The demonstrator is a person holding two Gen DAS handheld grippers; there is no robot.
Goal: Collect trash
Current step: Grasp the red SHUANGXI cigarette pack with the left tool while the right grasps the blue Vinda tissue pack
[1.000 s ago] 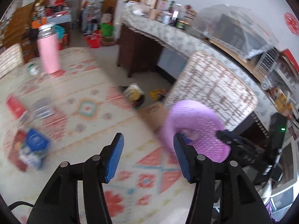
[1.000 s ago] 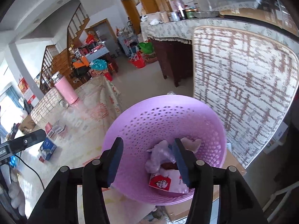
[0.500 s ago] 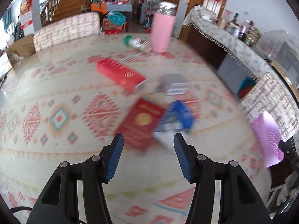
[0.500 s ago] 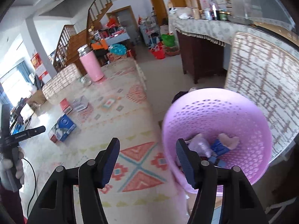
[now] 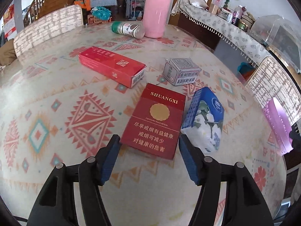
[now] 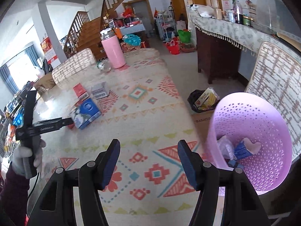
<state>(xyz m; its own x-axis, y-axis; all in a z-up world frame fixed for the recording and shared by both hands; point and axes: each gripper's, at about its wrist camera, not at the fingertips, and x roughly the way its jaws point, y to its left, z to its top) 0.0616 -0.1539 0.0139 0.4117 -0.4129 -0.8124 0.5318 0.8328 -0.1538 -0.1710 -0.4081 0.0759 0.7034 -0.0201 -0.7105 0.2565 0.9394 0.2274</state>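
— Where's our trash?
— The red pack (image 5: 156,120) lies flat on the surface (image 5: 56,86), just ahead of our left tongs (image 5: 148,143), whose jaws gape apart around nothing. A blue pack (image 5: 204,124) touches its right edge.
— And our right tongs (image 6: 148,148)?
— Spread wide too, empty, with the basket (image 6: 263,124) just to their right.

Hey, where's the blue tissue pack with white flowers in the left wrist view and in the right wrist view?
Left wrist view: the blue tissue pack with white flowers lies right of centre, just beyond the open left gripper, beside the flat red cigarette carton.
Right wrist view: it lies left of centre, at the left gripper's tip.
Shared landmark: the tall pink thermos at the table's far end.
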